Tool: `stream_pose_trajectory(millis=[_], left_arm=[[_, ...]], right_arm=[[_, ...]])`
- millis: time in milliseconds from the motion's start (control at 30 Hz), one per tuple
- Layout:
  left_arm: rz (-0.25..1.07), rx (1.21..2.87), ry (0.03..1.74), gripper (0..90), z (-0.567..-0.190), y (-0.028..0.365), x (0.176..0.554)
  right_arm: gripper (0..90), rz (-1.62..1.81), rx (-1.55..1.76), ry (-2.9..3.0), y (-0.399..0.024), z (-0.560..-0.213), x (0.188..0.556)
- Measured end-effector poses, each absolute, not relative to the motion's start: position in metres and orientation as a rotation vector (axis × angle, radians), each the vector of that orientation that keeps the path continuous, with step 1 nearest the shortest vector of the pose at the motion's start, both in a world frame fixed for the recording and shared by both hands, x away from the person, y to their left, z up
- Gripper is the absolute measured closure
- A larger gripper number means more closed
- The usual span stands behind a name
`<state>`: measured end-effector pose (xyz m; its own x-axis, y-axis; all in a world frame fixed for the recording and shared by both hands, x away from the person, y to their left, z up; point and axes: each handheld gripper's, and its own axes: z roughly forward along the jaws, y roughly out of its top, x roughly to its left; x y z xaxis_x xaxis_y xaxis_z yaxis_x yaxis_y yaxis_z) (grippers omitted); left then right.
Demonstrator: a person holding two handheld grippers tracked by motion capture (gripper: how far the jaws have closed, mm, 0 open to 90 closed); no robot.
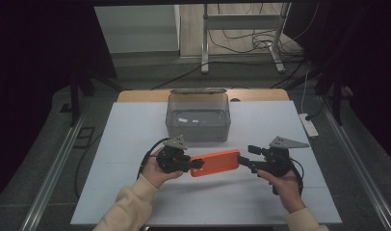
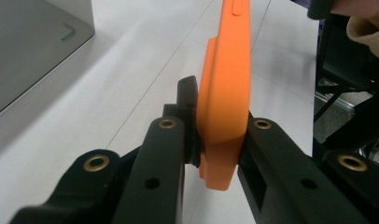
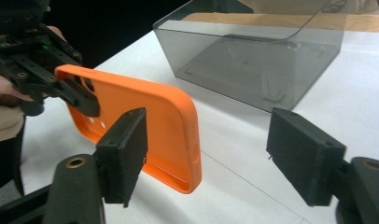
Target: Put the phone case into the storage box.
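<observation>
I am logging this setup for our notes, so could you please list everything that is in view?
phone case: one, orange, held above the white table between the two grippers
bin: one, clear grey plastic, on the table behind the case
table: one, white top with a wooden edge at the far side
power strip: one, white, on the floor right of the table
metal stand: one, grey, on the floor behind the table, with cables around it
left hand-held gripper: one, black, shut on the case's left end
right hand-held gripper: one, black, jaws open at the case's right end
hands: two, with cream sleeves, at the near edge
</observation>
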<state>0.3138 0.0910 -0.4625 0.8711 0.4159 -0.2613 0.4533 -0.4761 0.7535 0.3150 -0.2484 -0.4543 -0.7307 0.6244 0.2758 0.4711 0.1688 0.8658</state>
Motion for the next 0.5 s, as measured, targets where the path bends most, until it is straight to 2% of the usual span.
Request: stream_pose_trajectory(millis=[500], left_arm=[[-0.039, 2.154, 0.623, 82.4, -0.4613, 0.0915, 0.3139]], right_arm=[[17.2, 1.569, 1.003, 2.374, -0.2453, -0.4435, 0.313]])
